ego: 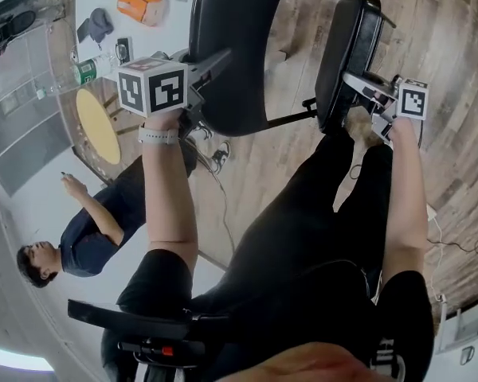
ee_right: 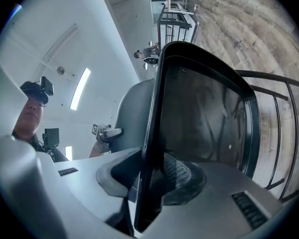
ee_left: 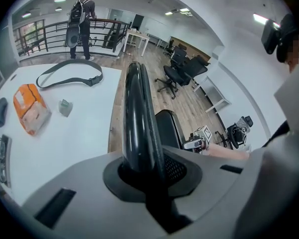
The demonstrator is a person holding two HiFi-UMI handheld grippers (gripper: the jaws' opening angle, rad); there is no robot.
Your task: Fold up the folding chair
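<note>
The black folding chair stands on the wooden floor, its backrest (ego: 231, 38) beside the raised seat (ego: 346, 46). My left gripper (ego: 211, 66) is shut on the backrest's rim, which runs up between the jaws as a black curved edge (ee_left: 137, 113) in the left gripper view. My right gripper (ego: 354, 82) is shut on the seat's edge; in the right gripper view the seat's underside (ee_right: 204, 108) fills the frame, with the grey-looking backrest (ee_right: 129, 113) behind it. The chair's thin metal legs (ee_right: 284, 113) show to the right.
A white table (ee_left: 79, 128) lies just left of the chair, bearing an orange pouch (ee_left: 31, 108) and a black strap (ee_left: 70, 73). A person (ego: 88, 229) stands at my left near a yellow round stool (ego: 97, 126). Office chairs (ee_left: 182, 68) stand further off.
</note>
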